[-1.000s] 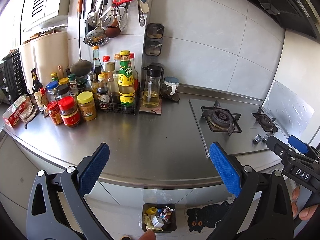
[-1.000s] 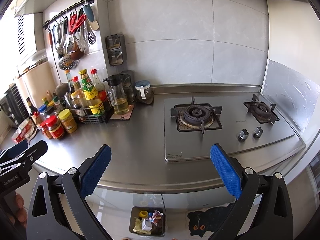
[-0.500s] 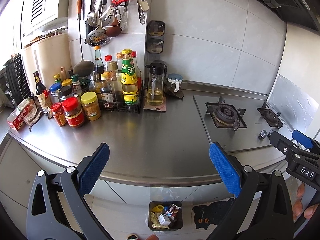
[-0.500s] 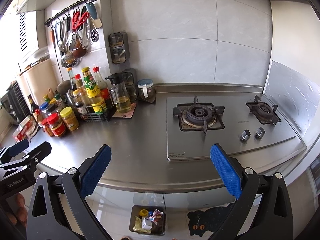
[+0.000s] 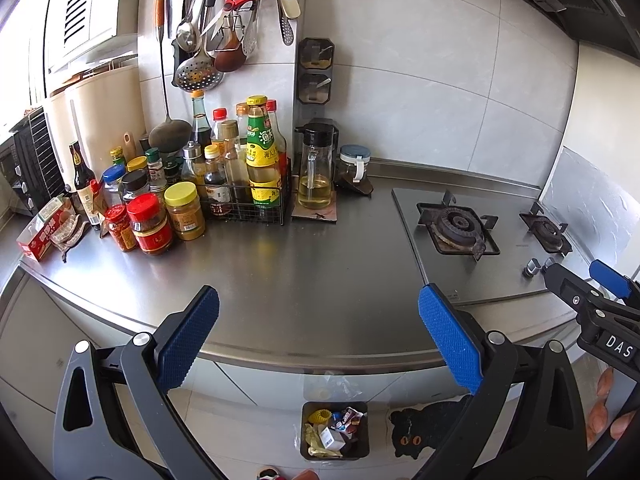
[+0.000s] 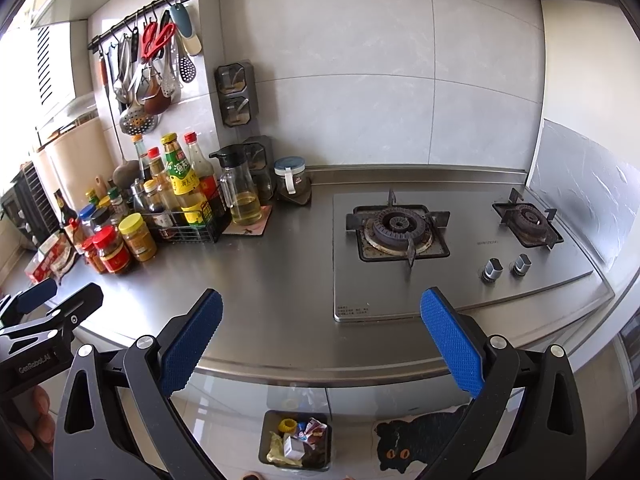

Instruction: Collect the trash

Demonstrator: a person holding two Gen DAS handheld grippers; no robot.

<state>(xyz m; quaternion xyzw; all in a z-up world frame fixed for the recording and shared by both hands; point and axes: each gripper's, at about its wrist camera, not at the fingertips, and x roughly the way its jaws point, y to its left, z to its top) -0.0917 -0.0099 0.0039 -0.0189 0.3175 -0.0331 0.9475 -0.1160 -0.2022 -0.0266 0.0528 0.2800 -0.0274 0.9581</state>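
A kitchen is seen, its wall (image 6: pixel 348 92) clad in large pale grey tiles and brightly lit from a window (image 5: pixel 24 40) at the left. A steel worktop (image 5: pixel 288 280) is set over grey cabinets (image 5: pixel 36 344), with a gas hob (image 6: pixel 452 248) built in. A cat-patterned mat (image 6: pixel 416 444) is laid on the pale floor (image 5: pixel 256 436).

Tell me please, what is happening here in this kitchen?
A person holds a gripper in each hand above a steel counter. The left gripper and the right gripper are both open and hold nothing. On the floor below the counter's edge stands a small bin with wrappers and scraps in it. No loose trash shows on the bare part of the counter.
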